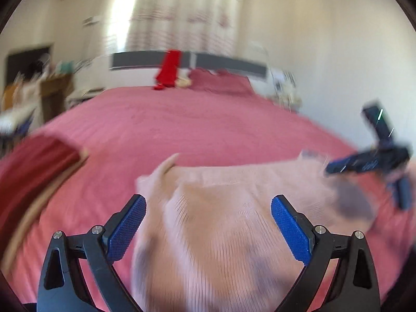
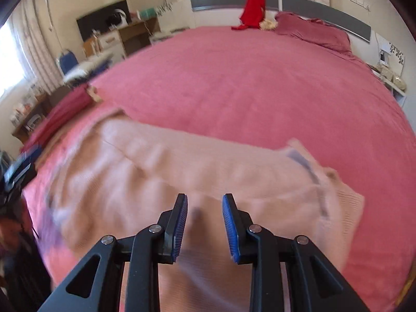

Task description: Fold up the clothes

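A pale pink knit sweater [image 1: 221, 223] lies spread on the pink bedspread [image 1: 208, 124]. My left gripper [image 1: 208, 208] hovers over it, jaws wide open with nothing between the blue pads. In the right wrist view the same sweater [image 2: 182, 171] stretches across the near part of the bed [image 2: 260, 83], one folded edge at the right. My right gripper [image 2: 205, 200] is above its middle, jaws partly open and empty. The right gripper [image 1: 374, 161] also shows in the left wrist view, over the sweater's right end. Both views are blurred by motion.
A dark red folded stack [image 1: 33, 182] lies at the bed's left edge, seen too as the stack [image 2: 67, 111]. A red garment [image 2: 253, 10] hangs on the headboard beside pink pillows [image 2: 312, 33]. A desk and chair [image 2: 70, 62] stand left of the bed.
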Demonstrator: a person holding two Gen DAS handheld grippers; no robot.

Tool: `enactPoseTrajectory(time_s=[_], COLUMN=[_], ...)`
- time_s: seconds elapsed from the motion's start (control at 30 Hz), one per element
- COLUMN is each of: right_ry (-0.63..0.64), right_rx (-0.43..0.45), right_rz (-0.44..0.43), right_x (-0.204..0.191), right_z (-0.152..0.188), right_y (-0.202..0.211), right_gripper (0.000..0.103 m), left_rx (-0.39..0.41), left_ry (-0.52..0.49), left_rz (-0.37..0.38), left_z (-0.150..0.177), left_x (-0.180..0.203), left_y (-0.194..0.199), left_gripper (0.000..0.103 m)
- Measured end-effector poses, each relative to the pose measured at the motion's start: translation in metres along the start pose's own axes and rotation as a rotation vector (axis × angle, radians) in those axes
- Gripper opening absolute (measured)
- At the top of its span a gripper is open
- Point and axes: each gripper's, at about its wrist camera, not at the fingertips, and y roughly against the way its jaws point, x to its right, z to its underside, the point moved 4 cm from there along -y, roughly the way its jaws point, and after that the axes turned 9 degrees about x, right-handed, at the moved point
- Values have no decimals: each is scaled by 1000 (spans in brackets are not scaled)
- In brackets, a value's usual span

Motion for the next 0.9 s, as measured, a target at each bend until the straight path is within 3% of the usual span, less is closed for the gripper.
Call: enactPoseTrajectory(time_s=[0.1,0.17,0.2,0.23,0.27,0.3,0.4,0.5,0.63,0.7,0.8,0.9], right_ry=[18,84,136,191,246,260,276,292,312,322,324,293], right_rx=[-18,-38,-61,-76,-89,-99,-127,-155,-192,-211,-230,-214], right_rz=[-51,-54,-51,13,89,84,14,-56,-150,-197,-231,-167], right_x=[0,-8,-13,-11,-7,-9,-16,-23,-32,-37,-41,-39], right_z=[0,-1,-1,1,2,2,0,-2,-4,-5,-6,-5], right_y=[-11,-25,-35,-41,-46,-48,-52,-56,-61,-64,-65,-59], right_gripper=[28,28,28,27,27,27,31,31,31,31,29,9], left_rx=[-84,-145,-163,-179,-182,-176,-96,-4,-62,-150,-322,-298], left_ry=[-125,-178,-162,-122,-54,35,248,272,119,-30,-226,-185], left_rz=[-28,-152,-239,-320,-365,-383,-341,-177,67,97,47,54], left_z=[2,10,13,17,20,21,15,-5,-21,-15,15,16], left_x=[4,-13,-29,-46,-63,-79,-109,-94,-37,-8,4,-3], left_y=[-48,-74,-75,-71,-64,-55,-31,-26,-48,-67,-101,-101], left_gripper=[98,98,98,98,98,98,98,98,98,98,99,99])
